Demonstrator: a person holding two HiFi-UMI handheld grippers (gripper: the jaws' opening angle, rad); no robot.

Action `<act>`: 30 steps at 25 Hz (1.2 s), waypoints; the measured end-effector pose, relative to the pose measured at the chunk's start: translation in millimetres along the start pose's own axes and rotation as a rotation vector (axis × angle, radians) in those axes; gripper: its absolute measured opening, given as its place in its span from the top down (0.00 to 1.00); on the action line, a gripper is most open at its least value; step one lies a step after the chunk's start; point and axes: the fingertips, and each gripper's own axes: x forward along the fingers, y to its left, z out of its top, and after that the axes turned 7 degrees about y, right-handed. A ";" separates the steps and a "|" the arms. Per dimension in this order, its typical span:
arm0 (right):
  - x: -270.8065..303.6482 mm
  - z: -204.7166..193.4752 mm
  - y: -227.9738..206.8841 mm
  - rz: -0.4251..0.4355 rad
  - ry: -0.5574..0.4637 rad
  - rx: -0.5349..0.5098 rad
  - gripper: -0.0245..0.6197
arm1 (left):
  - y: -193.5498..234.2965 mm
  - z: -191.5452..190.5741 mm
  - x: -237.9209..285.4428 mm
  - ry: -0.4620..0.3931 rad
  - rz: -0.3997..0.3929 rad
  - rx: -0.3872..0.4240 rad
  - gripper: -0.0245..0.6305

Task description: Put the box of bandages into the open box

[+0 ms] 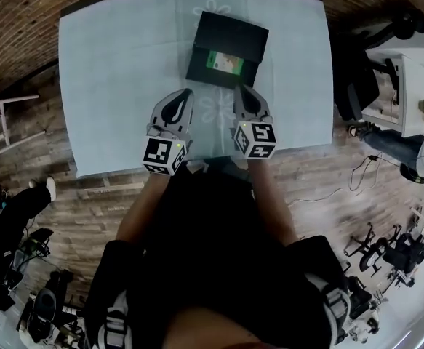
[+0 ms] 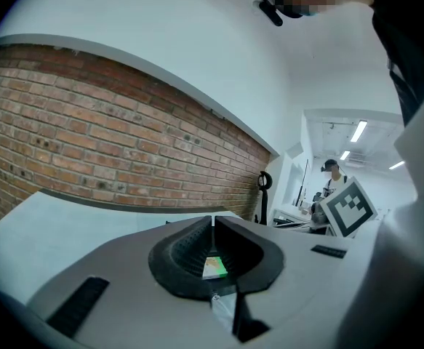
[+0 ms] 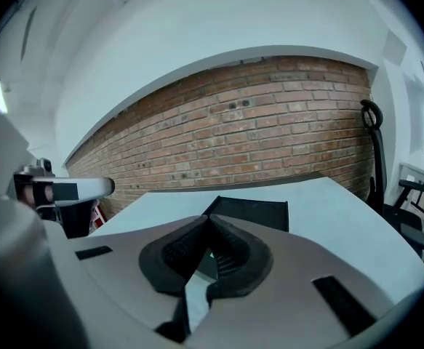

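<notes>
The green box of bandages (image 1: pixel 225 63) is lying flat inside the black open box (image 1: pixel 196 64), whose lid is standing raised, at the desk's (image 1: pixel 117 86) far middle. My left gripper view is catching its green face; the right gripper view is showing the black lid. My left tongs (image 1: pixel 188 93) and right tongs (image 1: pixel 238 89) are both closed and empty, near the box.

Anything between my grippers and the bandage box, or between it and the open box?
Nothing visible. Only bare tablecloth lies between the left gripper, the right gripper and the open box; the bandage box already lies inside it.
</notes>
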 end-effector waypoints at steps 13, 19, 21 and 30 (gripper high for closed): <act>-70.6 25.1 22.7 0.015 -0.120 0.028 0.92 | -26.6 9.9 -27.9 -0.010 -0.036 0.029 0.90; -76.1 30.5 22.1 0.000 -0.134 0.037 0.92 | -28.5 15.7 -28.2 -0.020 -0.043 0.044 0.90; -73.7 31.5 22.3 0.002 -0.129 0.031 0.92 | -27.8 18.3 -27.6 -0.025 -0.045 0.047 0.90; -72.7 32.5 22.9 0.007 -0.125 0.039 0.92 | -26.7 20.1 -27.7 -0.025 -0.041 0.048 0.90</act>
